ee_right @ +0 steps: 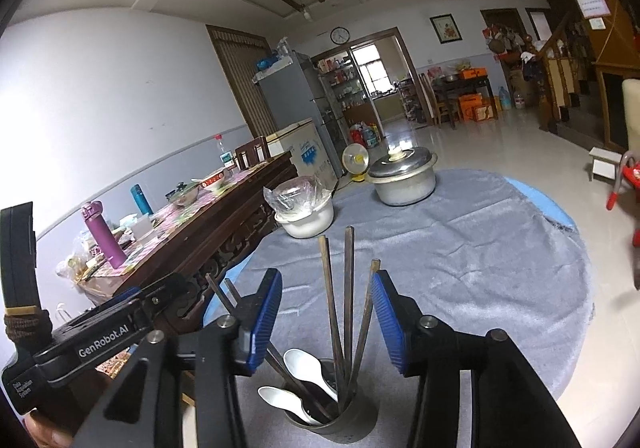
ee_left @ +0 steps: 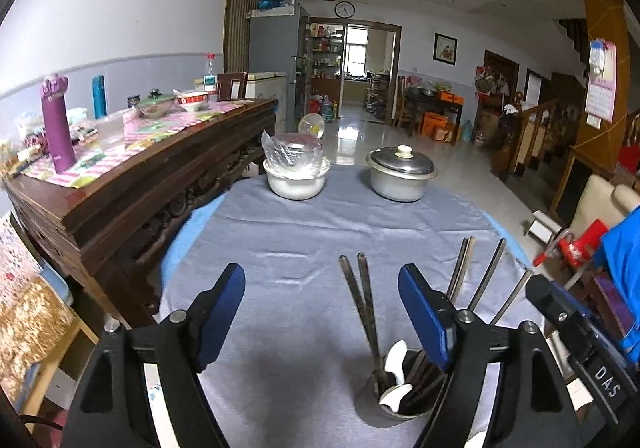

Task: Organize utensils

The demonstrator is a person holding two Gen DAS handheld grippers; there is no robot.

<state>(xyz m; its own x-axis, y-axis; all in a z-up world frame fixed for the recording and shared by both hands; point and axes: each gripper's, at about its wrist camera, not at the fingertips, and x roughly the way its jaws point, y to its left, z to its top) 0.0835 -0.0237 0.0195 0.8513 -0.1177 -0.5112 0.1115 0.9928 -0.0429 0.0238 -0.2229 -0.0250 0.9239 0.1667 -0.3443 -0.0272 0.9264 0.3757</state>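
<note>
Nearest me, the cup [ee_right: 330, 414] stands on the grey cloth [ee_right: 460, 268] just below both sets of fingers, chopsticks [ee_right: 340, 312] and white spoons [ee_right: 310, 368] standing in it, long axes fanned upward. My right gripper [ee_right: 326, 320] is nearer, jaws open astride three chopsticks, touching none. My left gripper [ee_left: 322, 316] tilts downward, jaws spread, empty, the cup toward its right finger. Beyond stands a lidded pot [ee_right: 402, 177].

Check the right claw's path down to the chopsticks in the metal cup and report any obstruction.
Nothing visible blocks it. The right claw is open, with the upright chopsticks between its pads but not gripped. They stand in the metal cup beside two white spoons.
</note>
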